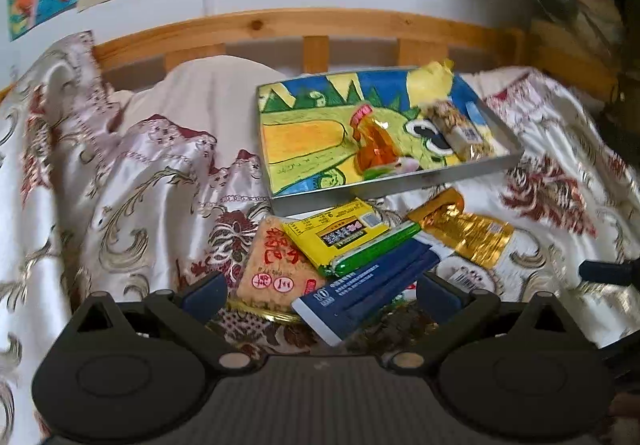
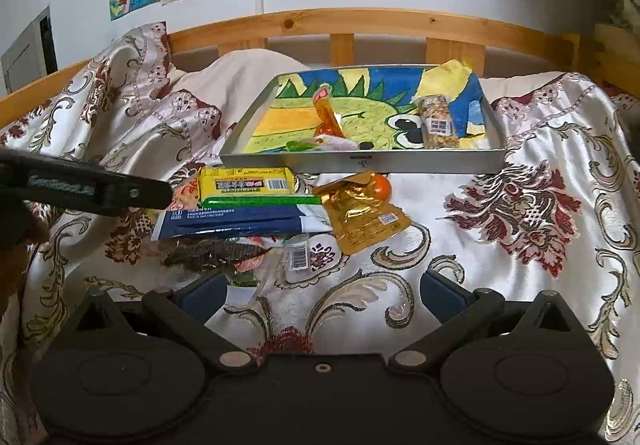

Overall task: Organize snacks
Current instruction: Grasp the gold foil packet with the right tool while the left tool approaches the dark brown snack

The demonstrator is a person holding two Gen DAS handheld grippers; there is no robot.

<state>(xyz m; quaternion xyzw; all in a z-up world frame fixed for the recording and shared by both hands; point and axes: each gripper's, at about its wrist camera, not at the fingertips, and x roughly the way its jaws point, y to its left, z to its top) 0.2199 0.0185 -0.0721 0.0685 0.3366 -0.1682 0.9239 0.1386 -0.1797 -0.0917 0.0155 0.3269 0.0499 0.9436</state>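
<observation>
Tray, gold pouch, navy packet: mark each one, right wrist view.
tray (image 2: 362, 161): right wrist view, on its grey front wall.
gold pouch (image 2: 366, 219): right wrist view, middle of the foil face.
navy packet (image 2: 236, 223): right wrist view, middle of the blue wrapper.

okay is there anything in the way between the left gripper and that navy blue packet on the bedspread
Nothing visible blocks it. The open left gripper sits right at the navy blue packet, whose near end lies between its fingers. The yellow packet overlaps only the navy packet's far edge.
</observation>
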